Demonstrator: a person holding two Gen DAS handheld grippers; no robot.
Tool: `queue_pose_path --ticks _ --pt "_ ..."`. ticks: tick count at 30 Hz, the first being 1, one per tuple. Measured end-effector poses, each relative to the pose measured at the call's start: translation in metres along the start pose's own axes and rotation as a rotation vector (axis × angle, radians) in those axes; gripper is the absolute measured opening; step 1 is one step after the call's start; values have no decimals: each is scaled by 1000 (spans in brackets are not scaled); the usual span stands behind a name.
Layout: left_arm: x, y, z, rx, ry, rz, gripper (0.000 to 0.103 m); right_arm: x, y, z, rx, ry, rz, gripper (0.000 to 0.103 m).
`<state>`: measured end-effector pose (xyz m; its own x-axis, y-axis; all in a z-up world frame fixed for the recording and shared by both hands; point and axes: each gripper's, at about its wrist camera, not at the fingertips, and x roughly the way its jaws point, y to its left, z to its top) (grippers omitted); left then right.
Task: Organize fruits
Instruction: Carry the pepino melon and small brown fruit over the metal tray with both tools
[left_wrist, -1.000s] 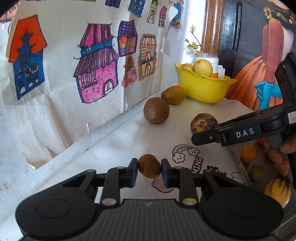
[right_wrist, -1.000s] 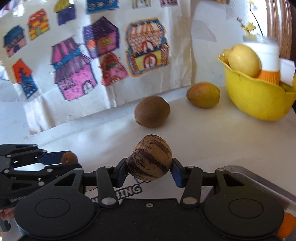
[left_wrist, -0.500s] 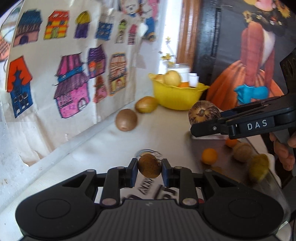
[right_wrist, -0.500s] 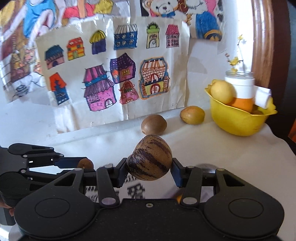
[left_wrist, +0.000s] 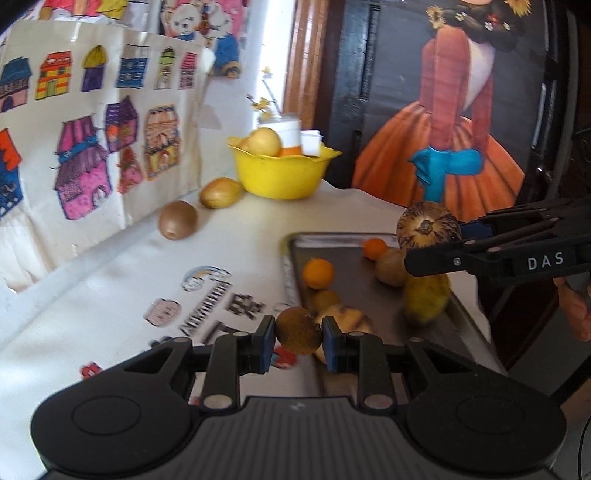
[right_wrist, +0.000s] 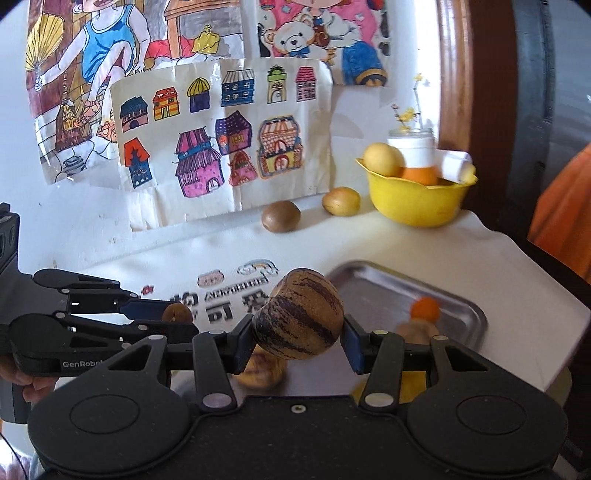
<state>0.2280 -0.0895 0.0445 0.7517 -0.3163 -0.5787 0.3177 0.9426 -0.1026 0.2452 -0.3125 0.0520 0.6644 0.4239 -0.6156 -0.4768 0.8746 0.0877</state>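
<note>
My left gripper (left_wrist: 298, 338) is shut on a small round brown fruit (left_wrist: 298, 330), held in the air near the left edge of a metal tray (left_wrist: 347, 242). My right gripper (right_wrist: 298, 336) is shut on a larger striped brown fruit (right_wrist: 299, 314), held above the tray (right_wrist: 373, 275); it shows in the left wrist view (left_wrist: 428, 225) too. The tray holds several fruits: small oranges (left_wrist: 317, 273), a brown one (left_wrist: 391, 267) and yellow ones (left_wrist: 424, 297). A brown kiwi-like fruit (left_wrist: 177, 219) and a yellow-green fruit (left_wrist: 221, 192) lie on the white table.
A yellow bowl (left_wrist: 280, 175) with a pale fruit and white cups stands at the back by the wall. Children's drawings (right_wrist: 221, 125) cover the wall. The white tablecloth (left_wrist: 110, 295) has printed pictures. The table's right edge (right_wrist: 554, 288) drops off beside the tray.
Both grippers have lifted and pulled back from the wall with their fruits, moving over toward the tray. The tray and its fruits have come into fuller view.
</note>
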Motion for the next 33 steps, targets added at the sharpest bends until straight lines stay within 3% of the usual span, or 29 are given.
queue_pose_path --ticks 16,33 --pt "16 -35 -27 -8 73 -43 29 -20 -20 -61 50 21 -47 51" --pt "29 -33 -34 -19 115 -42 29 0 -21 -81 54 47 -60 51"
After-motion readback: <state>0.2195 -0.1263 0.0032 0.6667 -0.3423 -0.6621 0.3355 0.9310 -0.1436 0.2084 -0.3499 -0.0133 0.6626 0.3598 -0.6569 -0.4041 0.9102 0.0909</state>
